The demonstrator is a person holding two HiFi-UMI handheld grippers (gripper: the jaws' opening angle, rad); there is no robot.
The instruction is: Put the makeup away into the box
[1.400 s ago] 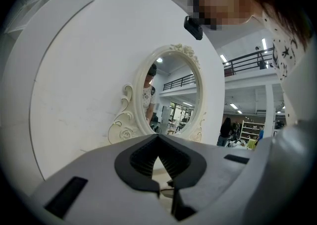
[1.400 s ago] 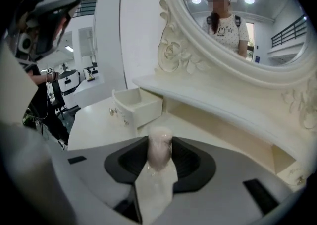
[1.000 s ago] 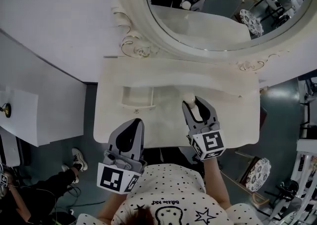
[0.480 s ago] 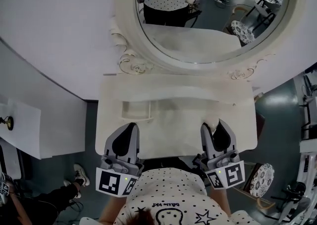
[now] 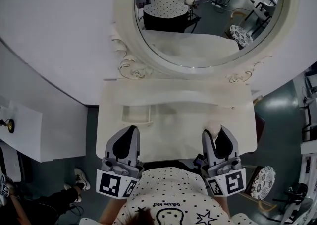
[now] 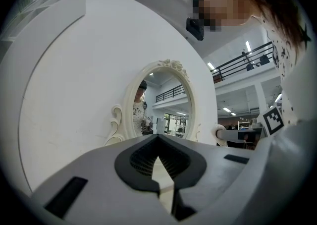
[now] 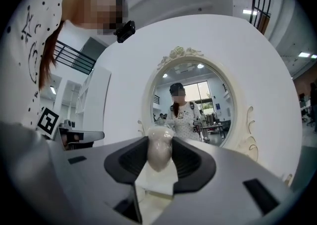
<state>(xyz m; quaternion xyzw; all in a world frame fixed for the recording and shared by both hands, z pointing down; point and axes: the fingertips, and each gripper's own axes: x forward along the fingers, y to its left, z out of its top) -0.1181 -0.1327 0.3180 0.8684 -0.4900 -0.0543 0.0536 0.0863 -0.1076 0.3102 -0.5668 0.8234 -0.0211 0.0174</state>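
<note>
White sponge (image 7: pixel 159 149) sat pinched in my right gripper's (image 5: pixel 217 133) jaws, at 5 o'clock over the counter (image 5: pixel 173 125). My left gripper's (image 5: pixel 131 130) jaws were pressed together, empty, with the box (image 5: pixel 123 114) at its 12 o'clock.

The head camera is looking steeply down on the dressing table (image 5: pixel 168 120). Cameras on the left gripper (image 5: pixel 130 131) and right gripper (image 5: pixel 216 133) are facing level, sharing its mirror (image 5: pixel 198 30).

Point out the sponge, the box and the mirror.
sponge (image 7: pixel 160 148): right gripper view, its rounded middle.
box (image 5: pixel 124 114): head view, its left rim.
mirror (image 5: pixel 208 26): head view, its glass.
</note>
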